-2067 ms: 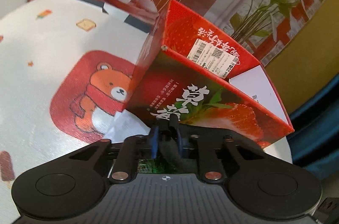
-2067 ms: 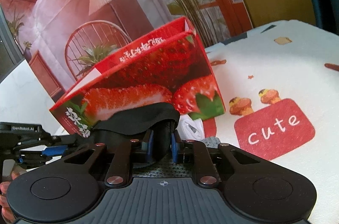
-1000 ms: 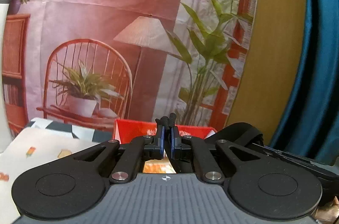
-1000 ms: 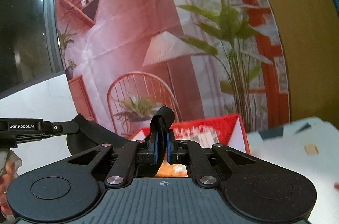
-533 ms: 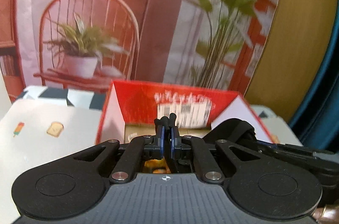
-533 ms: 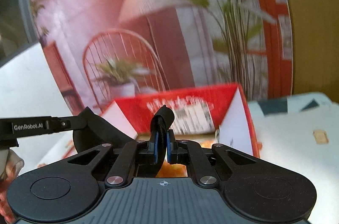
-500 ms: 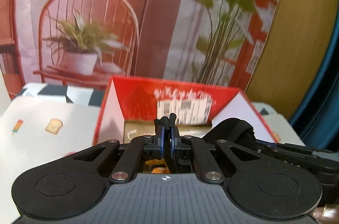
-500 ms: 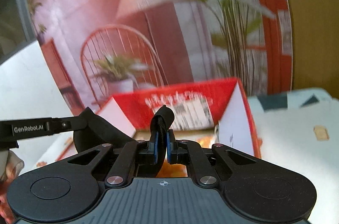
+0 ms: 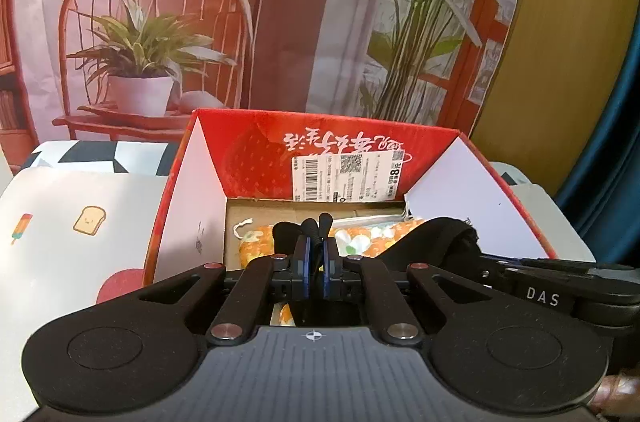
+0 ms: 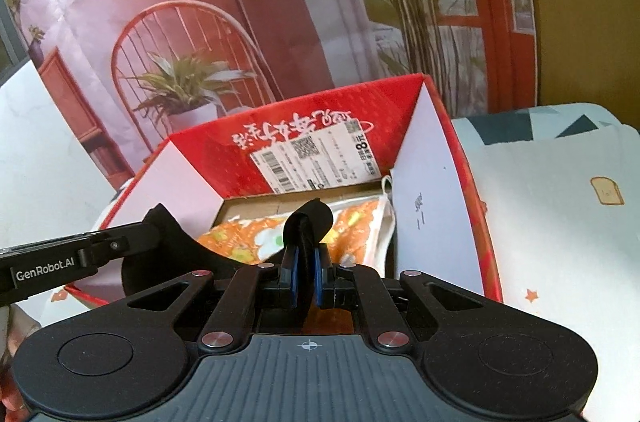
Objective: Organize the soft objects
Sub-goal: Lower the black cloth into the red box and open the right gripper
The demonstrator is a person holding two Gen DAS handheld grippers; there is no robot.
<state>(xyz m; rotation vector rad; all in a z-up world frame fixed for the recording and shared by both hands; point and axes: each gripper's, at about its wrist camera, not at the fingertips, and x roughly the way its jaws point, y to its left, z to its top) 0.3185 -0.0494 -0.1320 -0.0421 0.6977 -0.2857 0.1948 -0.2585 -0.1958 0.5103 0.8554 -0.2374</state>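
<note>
left tool [image 9: 316, 222]: pads together, pinching one end of the black fabric piece [image 9: 436, 236]; a small black tuft sticks out past the tips; held over the near edge of the red box [image 9: 256, 150], pointing down into it
right tool [image 10: 306, 222]: pads together too, clamped on the other end of the same black fabric, a folded black lump bulging above the tips; also at the near edge of the red box, angled down
black fabric piece: strung between the two tools, in the air above the near side of the red box; not lying in it; in the left view it curves off to the right toward the other tool's arm
red box: open top, flaps up, strawberry print with upside-down lettering on the far flap; white inner flaps left and right; plain cardboard bottom
label [image 9: 346, 178]: white barcode sticker on the far flap of the red box
orange patterned cloth [image 10: 248, 238]: inside the red box, on the bottom, orange with white and yellow shapes, white edge and a loop of string near the box's right wall
counter cover [image 9: 80, 218]: white cloth with toast and popsicle cartoons under and around the red box
backdrop [image 9: 160, 22]: printed chair, potted plant and lamp, standing behind the red box
person: a bit of hand at the lower left corner of the right view, blurred
</note>
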